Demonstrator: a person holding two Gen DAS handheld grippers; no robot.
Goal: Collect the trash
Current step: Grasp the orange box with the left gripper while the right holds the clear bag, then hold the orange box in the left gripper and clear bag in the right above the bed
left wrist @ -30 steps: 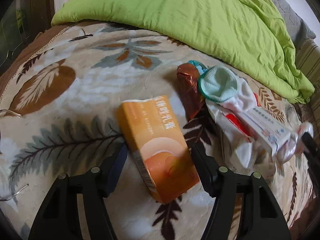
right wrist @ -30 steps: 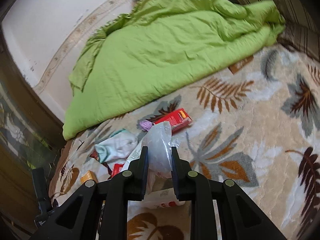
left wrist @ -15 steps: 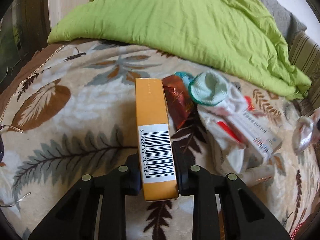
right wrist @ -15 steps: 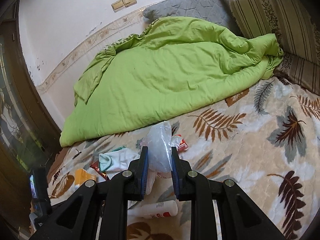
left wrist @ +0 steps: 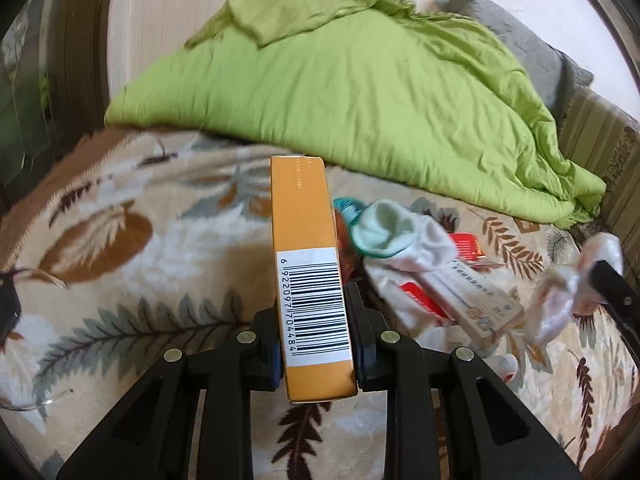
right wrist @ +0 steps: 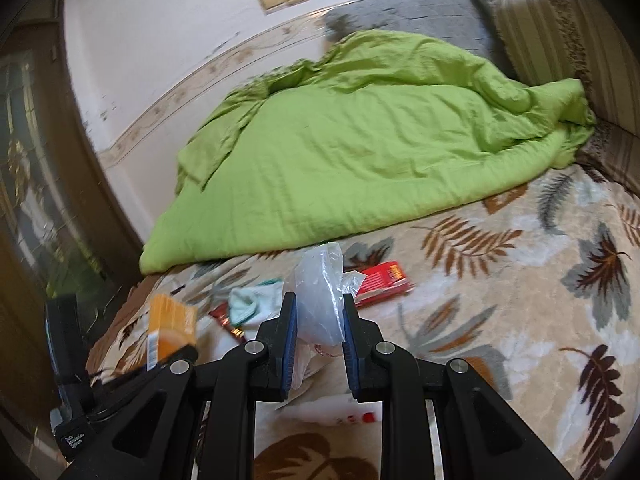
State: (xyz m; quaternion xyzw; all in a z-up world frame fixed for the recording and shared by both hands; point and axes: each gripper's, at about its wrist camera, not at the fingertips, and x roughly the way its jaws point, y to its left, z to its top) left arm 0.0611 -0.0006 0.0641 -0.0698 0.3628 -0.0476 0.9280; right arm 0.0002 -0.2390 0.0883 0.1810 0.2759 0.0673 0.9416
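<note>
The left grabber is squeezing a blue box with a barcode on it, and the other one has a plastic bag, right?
Almost. The box in the left gripper is orange, not blue; the left wrist view shows it, barcode facing the camera. The rest holds: the right gripper is pinching a clear plastic bag.

Two black plastic tools: left tool [left wrist: 316, 332], right tool [right wrist: 318, 326], silver screws, blue-faced pads [right wrist: 289, 330].
</note>
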